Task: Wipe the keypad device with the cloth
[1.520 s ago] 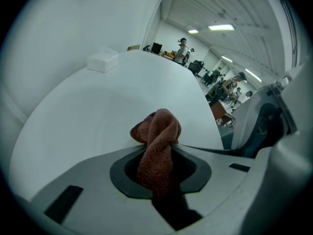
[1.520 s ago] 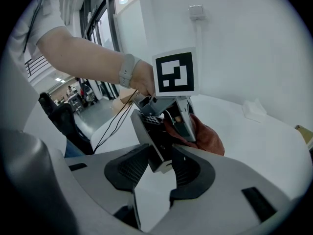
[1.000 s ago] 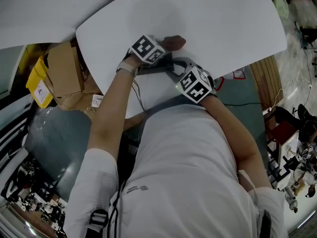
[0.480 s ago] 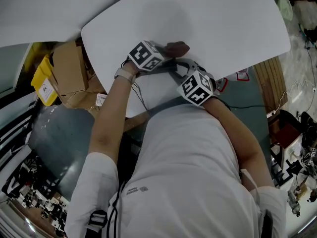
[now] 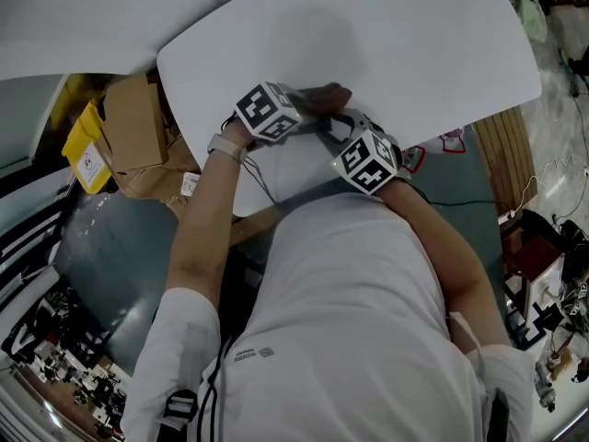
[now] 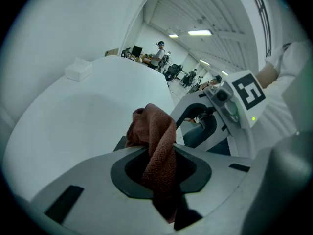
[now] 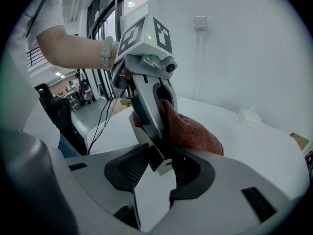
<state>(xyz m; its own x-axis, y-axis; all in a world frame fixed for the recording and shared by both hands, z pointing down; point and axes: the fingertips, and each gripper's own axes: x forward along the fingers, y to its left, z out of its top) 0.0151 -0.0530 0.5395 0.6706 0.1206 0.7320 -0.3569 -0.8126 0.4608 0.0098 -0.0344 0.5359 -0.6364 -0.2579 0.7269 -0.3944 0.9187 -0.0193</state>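
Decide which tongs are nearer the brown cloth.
Left. The left tongs are clamped on the cloth itself. The right tongs grip the end of the keypad device, with the cloth just beyond it.

Light's dim and flat, only ceiling strip lights [image 6: 199,33] glowing far beyond the white table [image 6: 63,121]. Both gripper views warp into black fisheye corners, soft up close.

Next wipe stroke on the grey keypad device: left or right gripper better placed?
Left. The left gripper pinches the reddish-brown terry cloth, bunched beside the grey slab-shaped keypad device; the right gripper is clamped on that device's end, holding it.
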